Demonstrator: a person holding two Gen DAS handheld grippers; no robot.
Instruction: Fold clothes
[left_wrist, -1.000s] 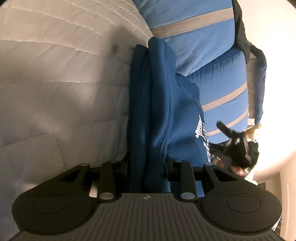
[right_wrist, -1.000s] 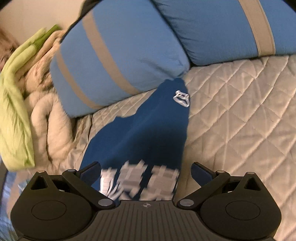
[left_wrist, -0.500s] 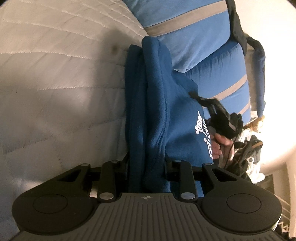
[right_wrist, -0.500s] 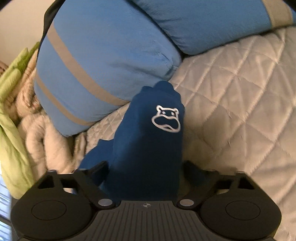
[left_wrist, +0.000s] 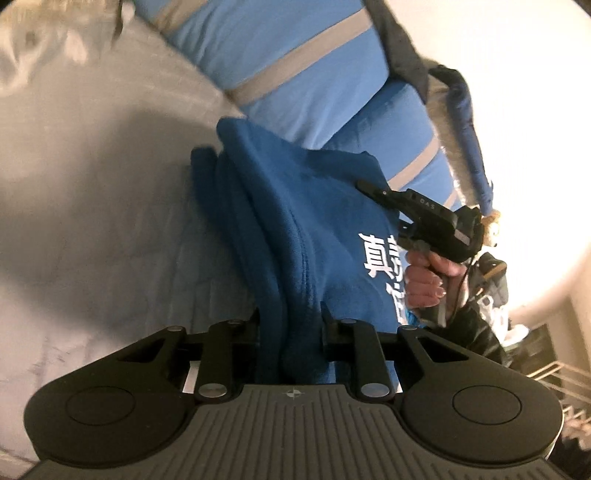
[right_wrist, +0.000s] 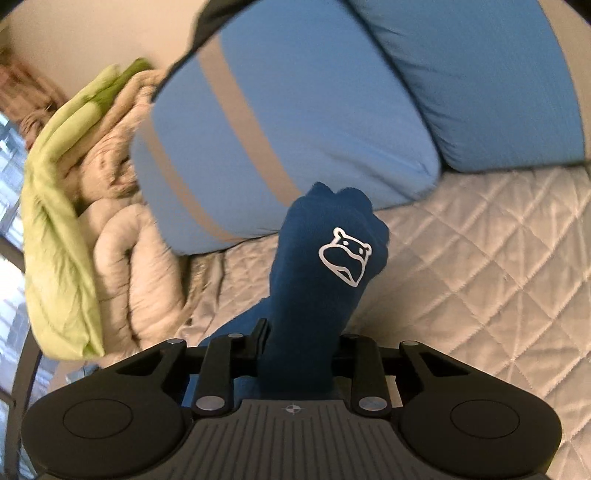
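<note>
A dark blue sweatshirt (left_wrist: 295, 236) with white printed characters hangs bunched between both grippers above the quilted bed. My left gripper (left_wrist: 290, 321) is shut on a thick fold of it. My right gripper (right_wrist: 299, 332) is shut on another bunch of the sweatshirt (right_wrist: 317, 280), which shows a white animal logo. In the left wrist view the right gripper (left_wrist: 428, 221) and the hand holding it sit at the cloth's right edge. The fingertips of both grippers are hidden in the fabric.
Two blue pillows with grey stripes (right_wrist: 288, 122) (left_wrist: 306, 74) lie against the headboard behind the sweatshirt. A beige fluffy blanket (right_wrist: 125, 236) and a green cover (right_wrist: 59, 221) are piled at the left. The quilted bedspread (right_wrist: 480, 277) stretches to the right.
The right gripper has closed on the sweatshirt and lifted it, so the logo end now stands bunched up. The left gripper still holds its fold and has tilted, raising the cloth off the bed.
</note>
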